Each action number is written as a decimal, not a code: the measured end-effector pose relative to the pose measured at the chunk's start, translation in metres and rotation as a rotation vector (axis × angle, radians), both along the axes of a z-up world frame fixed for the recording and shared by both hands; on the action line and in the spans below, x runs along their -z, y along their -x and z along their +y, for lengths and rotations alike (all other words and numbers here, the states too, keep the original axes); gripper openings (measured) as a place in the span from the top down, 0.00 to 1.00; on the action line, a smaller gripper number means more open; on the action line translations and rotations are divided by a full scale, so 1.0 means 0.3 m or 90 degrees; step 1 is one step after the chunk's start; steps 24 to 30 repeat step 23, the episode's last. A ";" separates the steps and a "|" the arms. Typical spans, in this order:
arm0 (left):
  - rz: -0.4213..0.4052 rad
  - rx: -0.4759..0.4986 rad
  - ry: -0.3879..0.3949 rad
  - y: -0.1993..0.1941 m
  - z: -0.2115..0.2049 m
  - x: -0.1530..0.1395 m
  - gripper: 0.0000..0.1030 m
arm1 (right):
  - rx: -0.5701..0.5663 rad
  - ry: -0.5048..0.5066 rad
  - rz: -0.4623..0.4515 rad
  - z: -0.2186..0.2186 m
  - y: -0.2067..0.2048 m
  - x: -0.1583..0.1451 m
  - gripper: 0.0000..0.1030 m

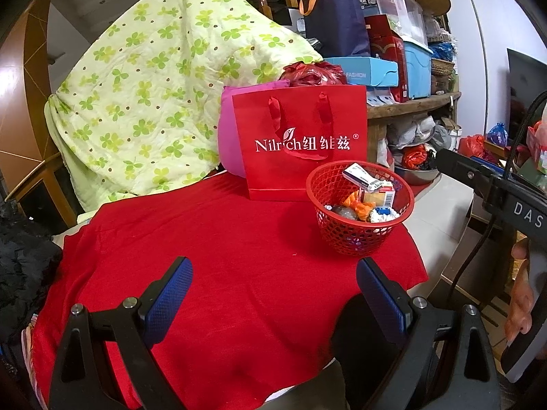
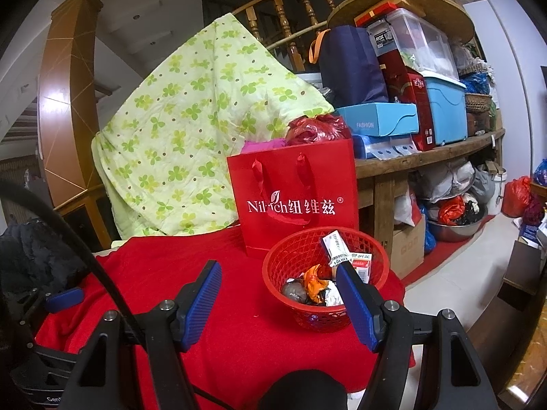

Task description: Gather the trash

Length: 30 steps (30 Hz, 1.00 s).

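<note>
Trash [image 2: 319,285] in the red basket [image 2: 290,259] at one o'clock looked light and crushable; both grippers [image 2: 278,302] [image 1: 273,292] gaped empty; its mesh rim suited pinching.

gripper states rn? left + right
Left gripper: open, nothing between the jaws, above the red cloth.
Right gripper: open, holding nothing, in front of the red basket.

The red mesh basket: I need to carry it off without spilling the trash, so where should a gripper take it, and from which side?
Grip the red mesh basket by its near rim, coming from above with one finger inside and one outside. The wall is thin and flares upward, and the near side looks free of the cartons leaning at the back. The right gripper, open and empty, seems closest.
</note>
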<state>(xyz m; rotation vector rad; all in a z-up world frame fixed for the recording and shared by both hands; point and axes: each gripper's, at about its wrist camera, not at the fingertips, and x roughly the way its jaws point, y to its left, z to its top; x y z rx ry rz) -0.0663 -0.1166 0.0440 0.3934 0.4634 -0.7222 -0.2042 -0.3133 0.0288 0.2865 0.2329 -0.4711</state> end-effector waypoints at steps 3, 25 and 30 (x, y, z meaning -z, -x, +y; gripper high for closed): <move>-0.003 0.003 0.001 0.006 -0.003 -0.002 0.07 | 0.000 -0.001 0.001 -0.001 -0.001 -0.009 0.29; 0.064 0.022 0.031 -0.114 -0.020 0.067 0.06 | -0.003 0.007 0.035 -0.052 -0.133 0.010 0.29; 0.064 0.022 0.031 -0.114 -0.020 0.067 0.06 | -0.003 0.007 0.035 -0.052 -0.133 0.010 0.29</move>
